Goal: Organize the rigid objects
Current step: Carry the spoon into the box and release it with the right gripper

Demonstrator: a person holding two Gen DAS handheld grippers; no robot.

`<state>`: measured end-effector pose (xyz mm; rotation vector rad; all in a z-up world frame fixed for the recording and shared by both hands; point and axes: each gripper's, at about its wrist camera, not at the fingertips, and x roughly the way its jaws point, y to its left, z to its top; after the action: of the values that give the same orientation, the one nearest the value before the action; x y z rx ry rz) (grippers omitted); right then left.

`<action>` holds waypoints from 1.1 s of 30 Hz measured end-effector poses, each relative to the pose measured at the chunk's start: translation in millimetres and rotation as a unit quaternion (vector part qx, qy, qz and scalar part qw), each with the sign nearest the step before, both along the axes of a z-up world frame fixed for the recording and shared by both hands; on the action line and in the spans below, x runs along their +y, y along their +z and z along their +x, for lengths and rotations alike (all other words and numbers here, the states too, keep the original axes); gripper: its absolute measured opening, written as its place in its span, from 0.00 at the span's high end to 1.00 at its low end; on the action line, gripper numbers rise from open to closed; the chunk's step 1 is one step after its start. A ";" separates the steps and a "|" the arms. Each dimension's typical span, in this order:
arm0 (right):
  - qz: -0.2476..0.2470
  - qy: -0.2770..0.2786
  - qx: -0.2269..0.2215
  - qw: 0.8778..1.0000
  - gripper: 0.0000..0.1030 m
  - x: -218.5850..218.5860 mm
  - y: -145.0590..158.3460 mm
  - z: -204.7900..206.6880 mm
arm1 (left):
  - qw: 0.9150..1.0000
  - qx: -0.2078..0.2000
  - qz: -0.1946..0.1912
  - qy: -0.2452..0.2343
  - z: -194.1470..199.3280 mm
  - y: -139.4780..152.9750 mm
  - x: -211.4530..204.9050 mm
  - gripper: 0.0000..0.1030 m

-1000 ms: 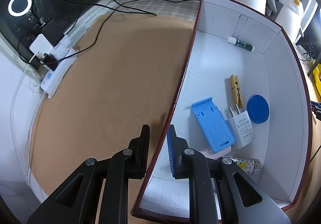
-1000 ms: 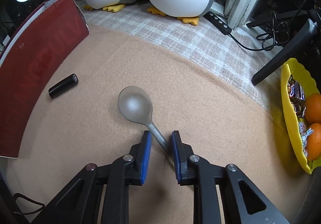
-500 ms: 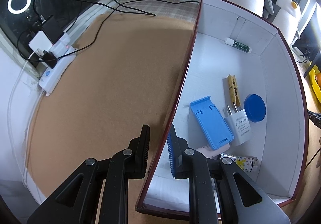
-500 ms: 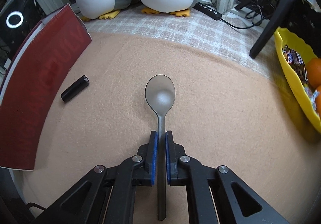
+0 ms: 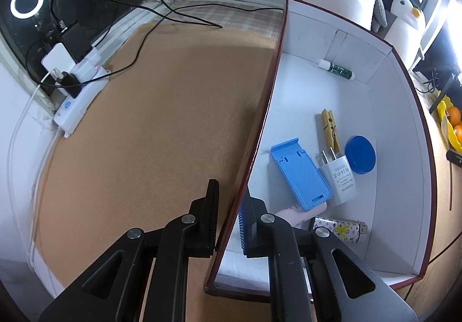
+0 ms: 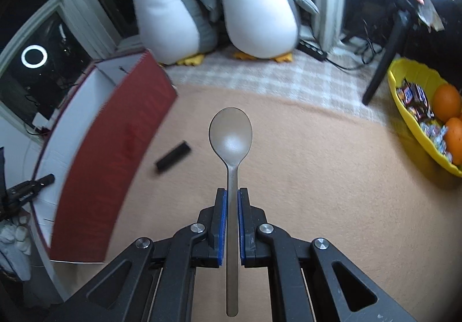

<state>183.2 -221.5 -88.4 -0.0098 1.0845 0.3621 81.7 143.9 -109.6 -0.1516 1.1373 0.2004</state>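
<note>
Left wrist view: the left gripper (image 5: 229,216) straddles the near left wall of the box (image 5: 261,125), one finger outside, the blue-padded one inside. Whether the pads actually bite the thin card cannot be told from here. If they only rest there, the light box may well slide on the brown felt mat (image 5: 161,120) when something drops in. Inside, on the smooth white floor, lie a blue plastic phone stand (image 5: 300,173), a white charger plug (image 5: 340,177), a wooden clothespin (image 5: 329,127), a round blue lid (image 5: 360,154) and, far back, a small green tube (image 5: 336,69). All hard, slick pieces.

Right wrist view: the right gripper (image 6: 230,218) is clamped on the handle of the metal spoon (image 6: 230,137), bowl pointing away, lifted above the mat. The handle is thin, polished and narrow between flat pads, so the likely trouble is the spoon pivoting or slipping out on the way over. The box's dark red outer wall (image 6: 115,154) stands tall to the left; carried too low, the bowl could knock it. A black cylinder (image 6: 173,159) lies on the mat near that wall, not yet sorted.
</note>
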 end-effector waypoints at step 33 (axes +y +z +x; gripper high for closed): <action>0.048 0.088 -0.011 0.995 0.94 199.1 24.4 -25.2 | 0.998 -0.033 -0.045 -0.021 -9.5 -0.4 10.7 0.93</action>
<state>158.0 -22.4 -64.0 -0.0243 1.0459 0.5713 72.2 154.5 -110.0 -0.2123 1.0838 0.1054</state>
